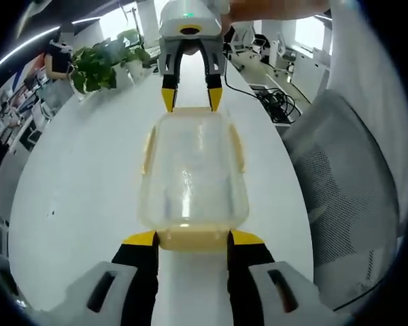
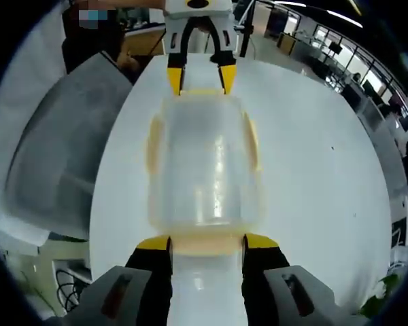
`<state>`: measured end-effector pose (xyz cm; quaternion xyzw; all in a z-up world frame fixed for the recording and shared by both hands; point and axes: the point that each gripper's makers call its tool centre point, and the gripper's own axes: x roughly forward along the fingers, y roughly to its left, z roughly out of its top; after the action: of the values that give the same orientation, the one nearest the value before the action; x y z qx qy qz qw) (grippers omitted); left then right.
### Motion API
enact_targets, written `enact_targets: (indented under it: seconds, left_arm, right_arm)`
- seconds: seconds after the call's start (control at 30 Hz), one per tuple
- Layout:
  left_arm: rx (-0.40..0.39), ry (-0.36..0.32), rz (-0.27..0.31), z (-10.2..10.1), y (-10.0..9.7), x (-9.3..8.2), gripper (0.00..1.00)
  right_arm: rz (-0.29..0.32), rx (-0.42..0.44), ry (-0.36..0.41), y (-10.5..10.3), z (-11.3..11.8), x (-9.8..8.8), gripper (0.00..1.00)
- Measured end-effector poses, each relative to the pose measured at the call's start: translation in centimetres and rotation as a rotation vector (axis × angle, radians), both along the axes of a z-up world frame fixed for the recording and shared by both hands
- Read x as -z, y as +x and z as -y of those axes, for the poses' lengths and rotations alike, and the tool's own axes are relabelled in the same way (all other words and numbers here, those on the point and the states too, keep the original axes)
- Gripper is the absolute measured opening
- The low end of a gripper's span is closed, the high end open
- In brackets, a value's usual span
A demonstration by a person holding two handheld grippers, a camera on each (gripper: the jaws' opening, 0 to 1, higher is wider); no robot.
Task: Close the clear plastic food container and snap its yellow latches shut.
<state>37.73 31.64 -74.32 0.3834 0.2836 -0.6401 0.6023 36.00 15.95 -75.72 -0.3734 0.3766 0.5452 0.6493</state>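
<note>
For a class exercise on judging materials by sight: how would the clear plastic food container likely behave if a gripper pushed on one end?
The clear container looks empty, so probably light. On the smooth white table it would likely slide rather than tip, being low and wide. With the left gripper and right gripper at opposite ends, it seems braced.

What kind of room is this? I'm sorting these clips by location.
Probably an open-plan office: a long white table, a grey mesh office chair, potted plants at its far end, and desks with monitors behind.
</note>
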Motion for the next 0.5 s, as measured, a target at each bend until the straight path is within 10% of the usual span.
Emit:
enact_targets:
  seconds: [0.5]
  left_arm:
    - [0.002, -0.010, -0.001, 1.7, -0.2, 0.0, 0.38]
  right_arm:
    - [0.002, 0.006, -0.001, -0.3, 1.8, 0.0, 0.38]
